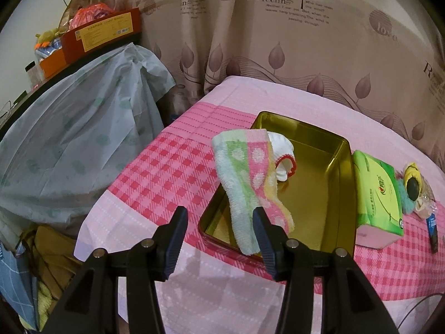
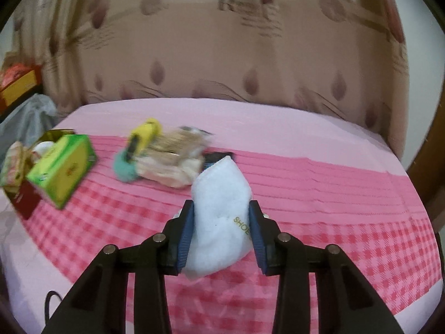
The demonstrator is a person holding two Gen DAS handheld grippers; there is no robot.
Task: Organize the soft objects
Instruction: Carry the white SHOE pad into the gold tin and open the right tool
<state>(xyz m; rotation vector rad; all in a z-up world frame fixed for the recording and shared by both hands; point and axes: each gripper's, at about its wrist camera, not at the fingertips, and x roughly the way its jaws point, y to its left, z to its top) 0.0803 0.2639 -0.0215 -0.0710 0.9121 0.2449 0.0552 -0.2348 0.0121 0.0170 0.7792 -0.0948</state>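
One tissue box (image 1: 376, 192) beside gold tin (image 1: 340, 167).

Dim warm indoor light; left view sharp w/ glare on tin (image 1: 343, 172), right view motion-blurred, fisheye bending + dark corners both.

Striped towel (image 1: 244, 183) draped over tin (image 1: 319, 139) rim; white cloth (image 2: 219, 222) clamped.

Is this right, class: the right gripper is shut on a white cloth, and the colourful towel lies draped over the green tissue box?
Not quite. The right gripper is shut on the white cloth, but the towel is draped over the rim of the gold tin, not over the tissue box beside it. The left wrist view shows this.
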